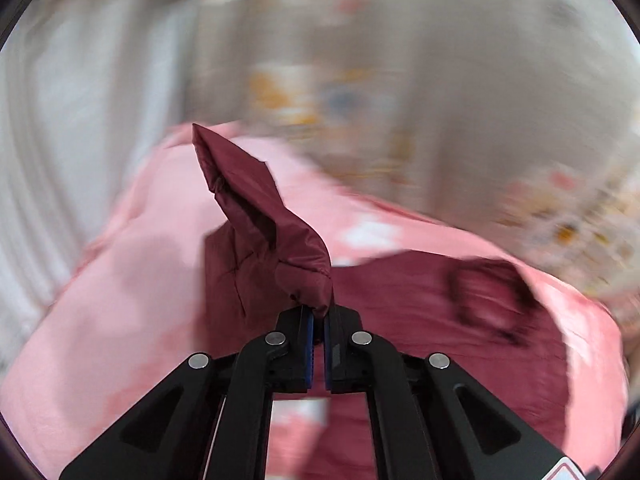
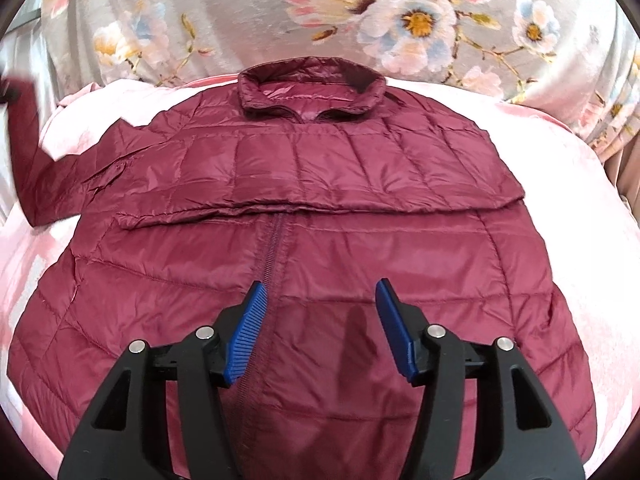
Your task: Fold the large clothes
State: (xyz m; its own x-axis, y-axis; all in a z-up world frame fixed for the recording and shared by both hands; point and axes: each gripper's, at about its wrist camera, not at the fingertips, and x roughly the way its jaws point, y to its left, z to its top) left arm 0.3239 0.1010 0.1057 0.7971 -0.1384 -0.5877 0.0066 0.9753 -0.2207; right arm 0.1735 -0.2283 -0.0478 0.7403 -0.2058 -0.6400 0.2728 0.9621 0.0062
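A maroon quilted jacket point(image 2: 320, 240) lies front up on a pink sheet point(image 2: 560, 184), with its collar point(image 2: 312, 88) at the far side. One sleeve lies folded across the chest point(image 2: 360, 168). The other sleeve point(image 2: 44, 176) rises off the sheet at the left edge of the right wrist view. In the blurred left wrist view my left gripper point(image 1: 319, 314) is shut on the end of that sleeve point(image 1: 256, 208), which stands up from the pads. My right gripper point(image 2: 320, 292) hangs open over the jacket's lower front beside the zip, with nothing between its blue pads point(image 2: 244, 332).
Grey fabric with a flower print point(image 2: 400, 20) lies beyond the collar and down the right side. Pale cloth point(image 1: 60, 120) fills the left of the left wrist view. Bare pink sheet shows on both sides of the jacket.
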